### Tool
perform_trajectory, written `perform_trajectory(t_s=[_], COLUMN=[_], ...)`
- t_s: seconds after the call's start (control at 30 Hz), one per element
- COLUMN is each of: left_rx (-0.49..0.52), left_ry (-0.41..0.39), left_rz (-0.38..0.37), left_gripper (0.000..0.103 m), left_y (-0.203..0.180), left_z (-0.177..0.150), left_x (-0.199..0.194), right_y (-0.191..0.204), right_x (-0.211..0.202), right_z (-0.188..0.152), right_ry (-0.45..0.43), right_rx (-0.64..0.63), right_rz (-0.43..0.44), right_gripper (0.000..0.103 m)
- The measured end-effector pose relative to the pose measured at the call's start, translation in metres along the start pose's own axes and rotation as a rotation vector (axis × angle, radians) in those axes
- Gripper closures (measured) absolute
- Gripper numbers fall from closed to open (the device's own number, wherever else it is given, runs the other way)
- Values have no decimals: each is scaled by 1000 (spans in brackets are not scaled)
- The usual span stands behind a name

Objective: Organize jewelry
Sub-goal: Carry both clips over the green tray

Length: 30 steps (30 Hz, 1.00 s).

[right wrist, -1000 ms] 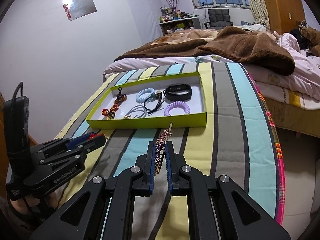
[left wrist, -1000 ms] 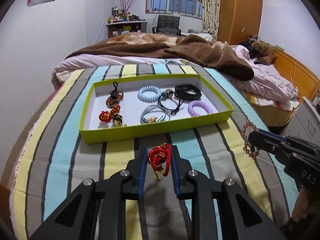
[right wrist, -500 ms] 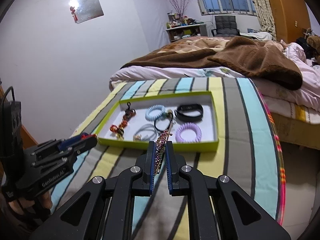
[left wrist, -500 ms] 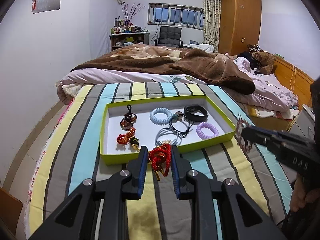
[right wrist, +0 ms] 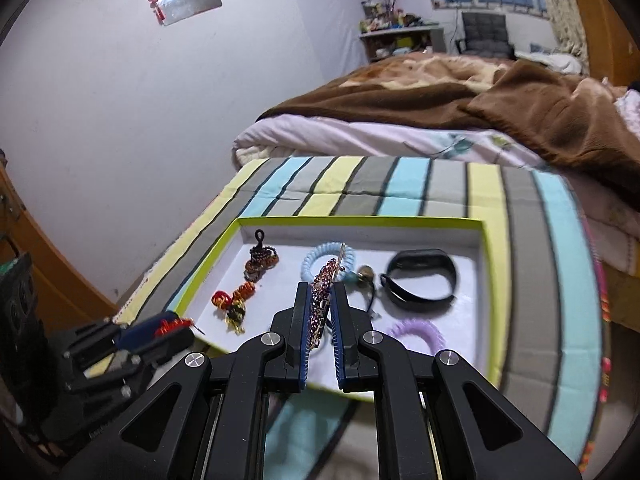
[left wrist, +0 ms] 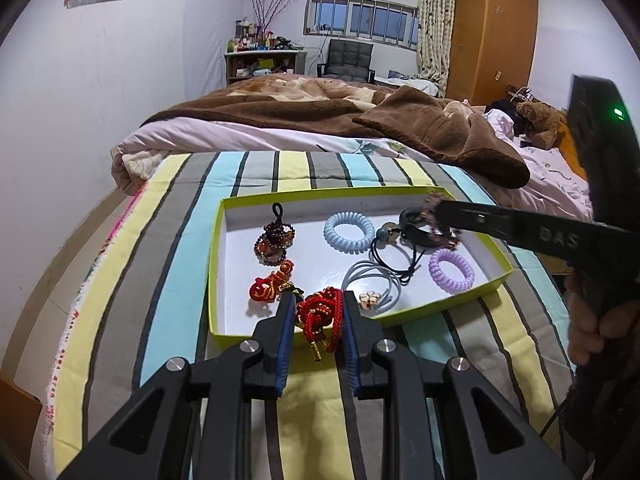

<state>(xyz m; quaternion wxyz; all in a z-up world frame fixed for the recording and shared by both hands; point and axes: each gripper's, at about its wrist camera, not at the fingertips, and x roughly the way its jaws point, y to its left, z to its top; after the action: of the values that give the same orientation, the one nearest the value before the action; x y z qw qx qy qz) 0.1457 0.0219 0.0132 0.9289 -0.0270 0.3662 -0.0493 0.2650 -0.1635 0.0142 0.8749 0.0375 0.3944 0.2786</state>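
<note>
- The left gripper (left wrist: 316, 320) keeps its blue-padded fingers closed on a red braided cord bracelet with gold beads (left wrist: 320, 316); its hold looks the same as a second ago.
- It has carried the bracelet forward from over the striped bedspread (left wrist: 168, 264) to the near edge of the shallow lime-green cardboard tray with a white floor (left wrist: 416, 191), so the bracelet now hangs just over that near rim.
- The right gripper (right wrist: 322, 320) stays pinched narrow on a slim purple-and-gold beaded bracelet (right wrist: 326, 280), which sticks out ahead of the fingers.
- It has travelled further, from the bedspread in front of the tray to well over the tray's floor, near the pale blue coiled hair tie (right wrist: 320, 254) and black fitness band (right wrist: 424, 280).
- The tray already holds a lilac coiled hair tie (left wrist: 451, 270), grey elastic ties (left wrist: 372, 280) and other beaded pieces.
- Judgement: both carries are nearly done; what remains is lowering each piece to a free patch of white floor and letting go, with the left one needing slightly more forward travel to clear the rim.
</note>
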Motion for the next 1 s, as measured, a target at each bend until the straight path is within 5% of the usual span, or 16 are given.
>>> perform_trajectory(t_s=[0.43,1.0], left_rx=[-6,-23], left_ry=[54,71], left_rz=[-4,-2], left_gripper=[79,78], left_y=[6,8], left_z=[-1,1], left_x=[32,42], right_y=[5,1], right_x=[69,83], right_z=[12,12], right_ry=[127,136], right_rx=[-24,-71], right_rz=[57,-25], right_gripper=[93,93])
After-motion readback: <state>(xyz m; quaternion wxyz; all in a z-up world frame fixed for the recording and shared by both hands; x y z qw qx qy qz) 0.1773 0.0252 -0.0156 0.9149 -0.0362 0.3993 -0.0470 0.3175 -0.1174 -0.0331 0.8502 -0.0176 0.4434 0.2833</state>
